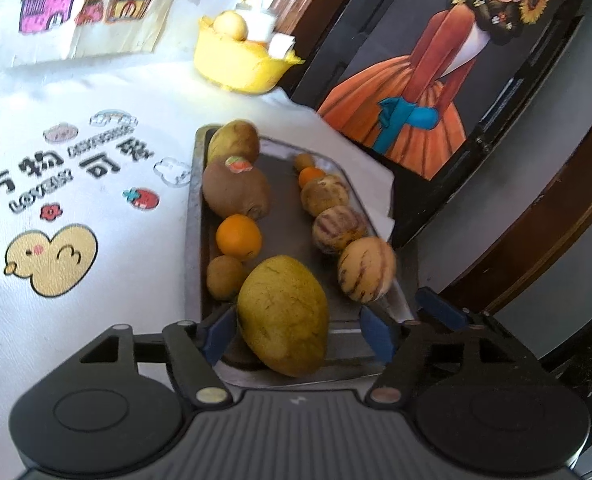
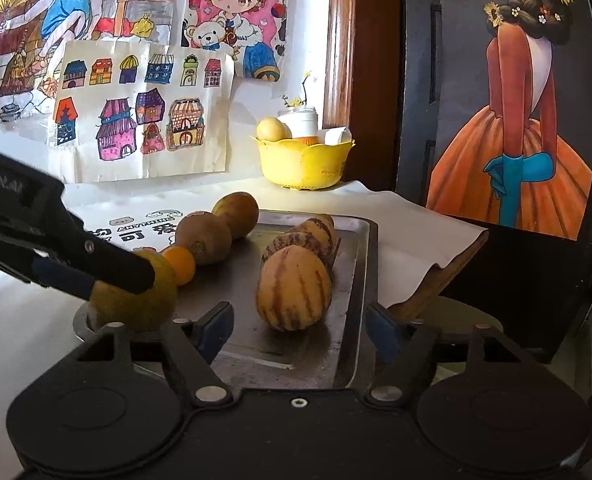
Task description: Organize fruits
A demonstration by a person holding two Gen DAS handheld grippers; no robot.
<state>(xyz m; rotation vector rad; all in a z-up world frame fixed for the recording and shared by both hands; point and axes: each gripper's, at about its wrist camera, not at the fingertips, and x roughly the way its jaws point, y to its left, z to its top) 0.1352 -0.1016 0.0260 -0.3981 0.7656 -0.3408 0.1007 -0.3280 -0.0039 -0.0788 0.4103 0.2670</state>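
A metal tray point(image 1: 194, 200) sits mid-frame on the desk point(image 1: 56, 300), holding two rows of fruit. Left gripper point(image 1: 296, 330) jaws are spread around a mango point(image 1: 283, 316) at the tray's near end, not pinching it. Right gripper point(image 2: 298, 332) jaws are spread before a striped melon point(image 2: 294, 288). A yellow bowl point(image 2: 302, 168) stands behind.

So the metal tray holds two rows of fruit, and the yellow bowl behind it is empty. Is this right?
Not quite. The metal tray does hold two rows of fruit, but the yellow bowl behind it is not empty: the right wrist view shows a pale yellow fruit and white containers inside it.
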